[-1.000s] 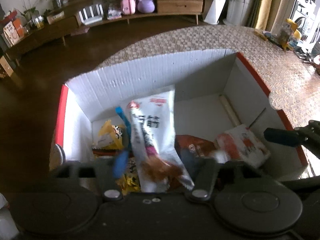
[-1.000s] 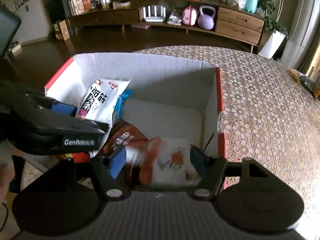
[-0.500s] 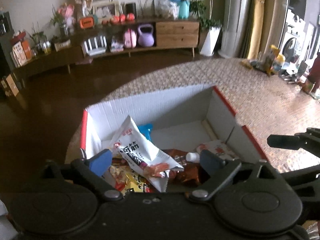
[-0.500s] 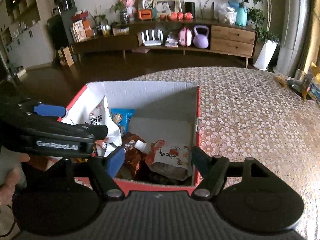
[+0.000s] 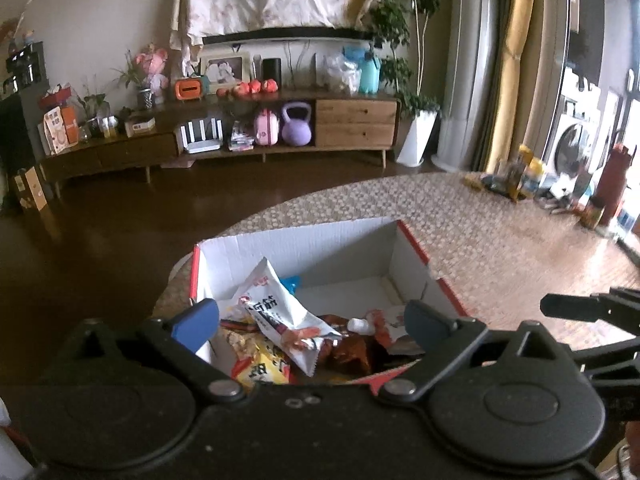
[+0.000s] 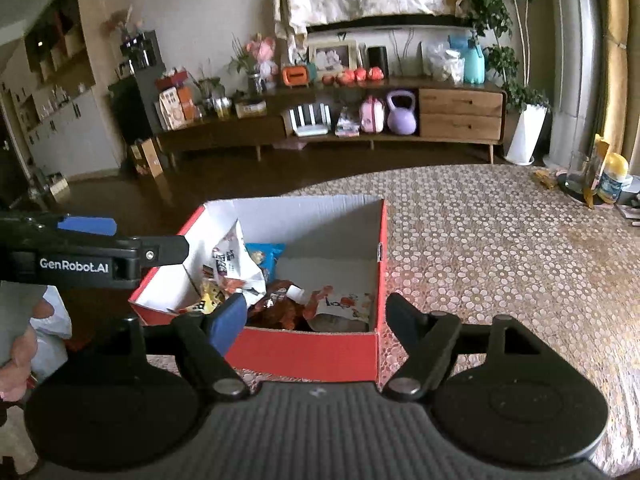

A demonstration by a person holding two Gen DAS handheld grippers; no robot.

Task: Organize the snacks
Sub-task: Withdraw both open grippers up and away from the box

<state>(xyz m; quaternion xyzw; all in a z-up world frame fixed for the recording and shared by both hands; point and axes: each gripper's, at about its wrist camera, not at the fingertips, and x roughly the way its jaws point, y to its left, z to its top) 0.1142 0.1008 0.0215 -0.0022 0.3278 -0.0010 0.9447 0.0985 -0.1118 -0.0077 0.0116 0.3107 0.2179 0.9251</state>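
A red cardboard box with white inner walls (image 5: 316,252) (image 6: 312,346) stands on the patterned table and holds several snack packets. A white packet with black characters (image 5: 276,312) (image 6: 232,258) leans at its left. A yellow packet (image 5: 262,368), a dark red packet (image 5: 352,352) and a white-and-red packet (image 6: 344,306) lie beside it. My left gripper (image 5: 312,318) is open and empty above the box's near edge. My right gripper (image 6: 314,312) is open and empty, just in front of the box.
The table's floral cloth (image 6: 500,248) stretches to the right. Bottles and jars (image 5: 560,188) (image 6: 600,180) stand at its far right edge. A low wooden sideboard (image 5: 240,136) lines the far wall across dark floor.
Both grippers let go of their packets inside the box, opened, and pulled up and back. The white packet and the white-and-red packet now lie in the box.
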